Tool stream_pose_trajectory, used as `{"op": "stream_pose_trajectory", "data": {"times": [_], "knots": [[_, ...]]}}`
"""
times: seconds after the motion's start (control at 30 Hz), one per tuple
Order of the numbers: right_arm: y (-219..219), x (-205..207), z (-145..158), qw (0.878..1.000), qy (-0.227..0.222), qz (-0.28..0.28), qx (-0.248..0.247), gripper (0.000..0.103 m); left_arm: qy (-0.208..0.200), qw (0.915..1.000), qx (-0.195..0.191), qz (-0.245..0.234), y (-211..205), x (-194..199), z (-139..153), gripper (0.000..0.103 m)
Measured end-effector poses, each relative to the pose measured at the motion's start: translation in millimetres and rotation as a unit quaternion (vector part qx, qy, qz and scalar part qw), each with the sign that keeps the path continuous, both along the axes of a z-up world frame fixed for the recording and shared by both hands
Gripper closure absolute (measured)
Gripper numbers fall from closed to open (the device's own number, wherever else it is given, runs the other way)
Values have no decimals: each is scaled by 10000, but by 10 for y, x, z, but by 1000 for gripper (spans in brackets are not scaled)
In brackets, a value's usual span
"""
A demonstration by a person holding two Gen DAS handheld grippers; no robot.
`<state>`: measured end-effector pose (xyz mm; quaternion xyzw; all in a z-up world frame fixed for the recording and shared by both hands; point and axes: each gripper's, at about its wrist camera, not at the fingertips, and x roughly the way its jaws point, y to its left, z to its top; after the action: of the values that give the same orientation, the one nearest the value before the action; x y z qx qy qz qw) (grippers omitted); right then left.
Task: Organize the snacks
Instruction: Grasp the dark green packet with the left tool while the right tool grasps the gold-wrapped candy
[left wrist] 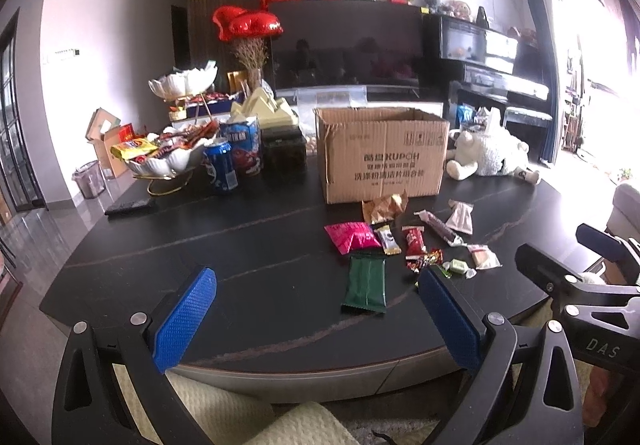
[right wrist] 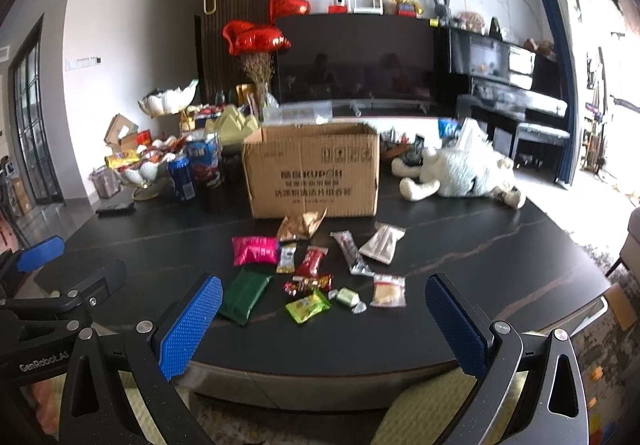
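Note:
Several wrapped snacks lie loose on the dark table in front of an open cardboard box (left wrist: 382, 153) (right wrist: 314, 169): a pink bag (left wrist: 352, 237) (right wrist: 255, 250), a dark green pack (left wrist: 366, 283) (right wrist: 243, 295), a gold pouch (right wrist: 300, 225), a red bar (right wrist: 314, 261), a light green pack (right wrist: 308, 305), and a clear packet (right wrist: 387, 291). My left gripper (left wrist: 320, 321) hovers open at the table's near edge, left of the snacks. My right gripper (right wrist: 324, 325) is open too, just short of the pile. Neither holds anything.
White petal-shaped bowls (left wrist: 168, 161) heaped with snacks, a blue can (left wrist: 220, 165) and a blue tub (left wrist: 244, 143) stand at the left. A white plush toy (right wrist: 464, 173) lies right of the box. A dark flat item (left wrist: 130, 205) rests near the left edge. A TV and piano stand behind.

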<state>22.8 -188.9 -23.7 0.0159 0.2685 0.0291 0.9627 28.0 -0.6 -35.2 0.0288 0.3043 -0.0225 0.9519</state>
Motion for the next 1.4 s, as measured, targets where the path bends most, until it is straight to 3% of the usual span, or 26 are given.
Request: {"op": "stream_pose_trajectory", "data": {"times": [0.3, 0.63, 1.07, 1.4], "knots": [[43, 359, -257, 9991, 374, 203, -29, 7, 39, 9992, 367, -177, 3, 334, -171, 9], [75, 883, -467, 9953, 772, 592, -30, 23, 639, 9973, 39, -363, -55, 836, -415, 20], [75, 1364, -868, 9857, 1380, 920, 287, 47, 1514, 9855, -432, -636, -211, 1325, -866, 32], [73, 1477, -1046, 9815, 1565, 1042, 354, 59, 1756, 9806, -515, -709, -320, 1527, -1081, 43]]}}
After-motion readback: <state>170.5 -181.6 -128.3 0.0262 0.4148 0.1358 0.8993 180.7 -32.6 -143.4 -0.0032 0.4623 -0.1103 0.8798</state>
